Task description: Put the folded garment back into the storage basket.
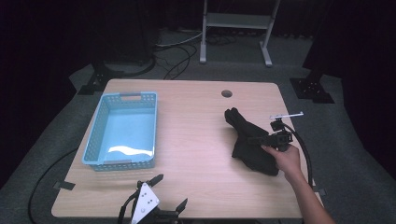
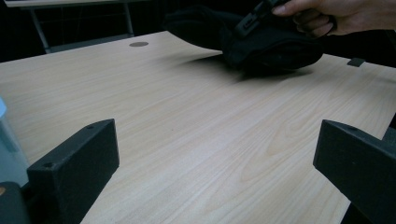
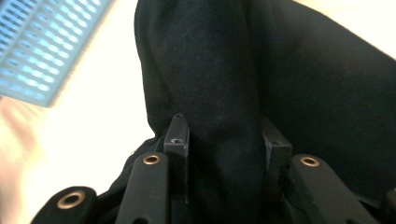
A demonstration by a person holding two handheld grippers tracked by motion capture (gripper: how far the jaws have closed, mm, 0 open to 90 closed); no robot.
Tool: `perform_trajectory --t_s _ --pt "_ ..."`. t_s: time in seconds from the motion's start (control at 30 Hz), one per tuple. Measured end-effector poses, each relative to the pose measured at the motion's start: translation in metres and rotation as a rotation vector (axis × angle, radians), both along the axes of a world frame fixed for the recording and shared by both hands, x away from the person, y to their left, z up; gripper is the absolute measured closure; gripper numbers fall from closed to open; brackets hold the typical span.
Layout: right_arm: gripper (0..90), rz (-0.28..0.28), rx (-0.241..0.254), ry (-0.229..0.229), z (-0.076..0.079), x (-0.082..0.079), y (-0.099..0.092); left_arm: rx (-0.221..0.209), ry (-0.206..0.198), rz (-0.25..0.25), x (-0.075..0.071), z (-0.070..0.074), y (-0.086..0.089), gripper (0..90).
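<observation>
A wooden bench (image 1: 196,140) seen from above. At the right of the frame, a hand grips the right tongs (image 1: 256,139), whose jaws are clamped on a fold of a black cloth (image 1: 250,144) bunched on the bench's right half. At the bottom centre, the left tongs (image 1: 170,191) rest near the front edge with jaws spread wide, holding nothing. A light blue basket (image 1: 122,130) sits at the left, well apart from the cloth.

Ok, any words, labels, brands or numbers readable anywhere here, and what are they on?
None. No print shows on the black cloth, the blue basket, the table or the right gripper clamped on the cloth.
</observation>
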State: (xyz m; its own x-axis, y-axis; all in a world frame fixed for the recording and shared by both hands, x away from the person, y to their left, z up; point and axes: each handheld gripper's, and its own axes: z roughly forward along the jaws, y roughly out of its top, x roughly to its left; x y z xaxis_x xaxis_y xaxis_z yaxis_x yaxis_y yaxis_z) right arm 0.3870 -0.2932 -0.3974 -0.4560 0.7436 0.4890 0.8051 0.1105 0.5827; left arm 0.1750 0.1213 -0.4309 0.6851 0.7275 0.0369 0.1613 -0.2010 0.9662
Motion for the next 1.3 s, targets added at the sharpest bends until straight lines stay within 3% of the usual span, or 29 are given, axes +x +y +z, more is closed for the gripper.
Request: perform_trajectory --t_s 0.13,0.27,1.0,1.3 --pt "64.0 0.001 0.08 -0.014 0.008 -0.005 -0.001 -0.002 -0.001 0.0 0.0 0.0 0.0 0.0" --pt "64.0 0.001 0.115 -0.033 0.017 -0.01 0.0 -0.005 -0.002 -0.001 -0.001 0.001 0.0 0.0" --pt "63.7 -0.032 0.155 -0.069 0.042 -0.025 0.012 -0.013 -0.011 -0.004 -0.004 0.002 -0.001 0.0" --pt "63.6 -0.05 0.198 -0.083 0.049 -0.028 0.02 -0.027 -0.012 -0.008 -0.005 0.004 -0.001 0.0"
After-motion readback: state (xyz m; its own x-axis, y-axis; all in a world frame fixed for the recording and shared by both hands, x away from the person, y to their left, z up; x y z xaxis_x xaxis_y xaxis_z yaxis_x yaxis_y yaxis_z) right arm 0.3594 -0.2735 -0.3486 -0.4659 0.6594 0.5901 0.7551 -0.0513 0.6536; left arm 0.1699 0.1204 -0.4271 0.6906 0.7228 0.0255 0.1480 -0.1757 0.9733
